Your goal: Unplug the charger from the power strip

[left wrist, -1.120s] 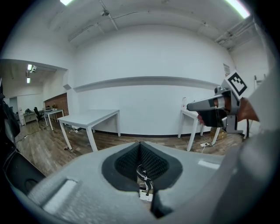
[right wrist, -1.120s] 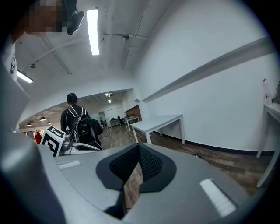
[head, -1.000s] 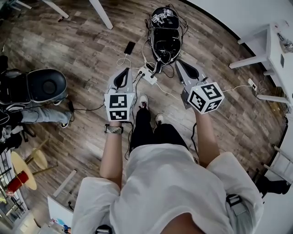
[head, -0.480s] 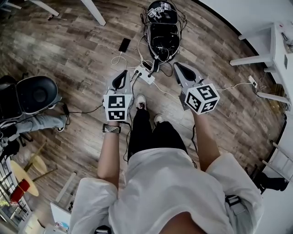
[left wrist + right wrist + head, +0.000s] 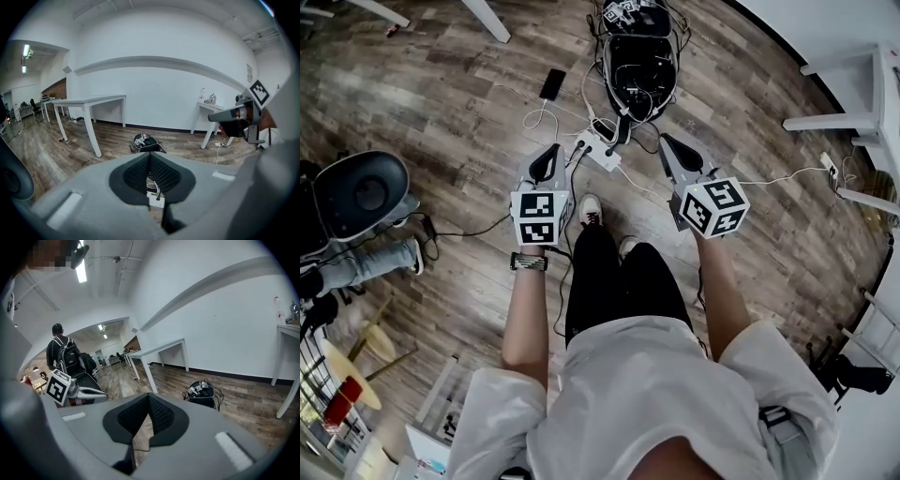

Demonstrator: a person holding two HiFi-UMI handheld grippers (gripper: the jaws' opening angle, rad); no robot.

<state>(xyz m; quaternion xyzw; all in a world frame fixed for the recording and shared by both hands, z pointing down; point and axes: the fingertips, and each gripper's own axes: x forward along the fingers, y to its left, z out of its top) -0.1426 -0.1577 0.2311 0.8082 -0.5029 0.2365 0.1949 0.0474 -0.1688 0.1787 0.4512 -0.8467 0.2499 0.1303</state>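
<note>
**Both grippers lower over the power strip, jaws closed**

We see the left gripper point(image 5: 550, 152) and the right gripper point(image 5: 667, 142) held out side by side, both tilted down toward the wooden floor point(image 5: 459, 103). Each gripper's own view shows its jaws pressed together at the tips, with nothing caught between them.

The power strip point(image 5: 600, 153) lies on the floor between the two grippers. It is just ahead and to the right of the left gripper's tip, and ahead and to the left of the right gripper's tip, nearer the left one. Neither gripper touches it. In the left gripper view the strip shows straight ahead and below, through the gap under the closed tips.

The plugs are all seated. A white plug point(image 5: 581, 145) sits on the side nearer the left gripper, and a white cable runs from there to a phone point(image 5: 552, 84) farther ahead of that gripper. A black plug point(image 5: 614, 142) sits at the end nearer the right gripper. At this size we cannot tell which of them is the charger.

Compared with a second ago, we are lower. The floor looks nearer, and the black basket point(image 5: 639, 66) of cables beyond the strip has slid up to the top edge of the head view. The grippers have come down together and keep the same spacing on either side of the strip. Their jaws are closed as before, and the plugs have not moved.
</note>
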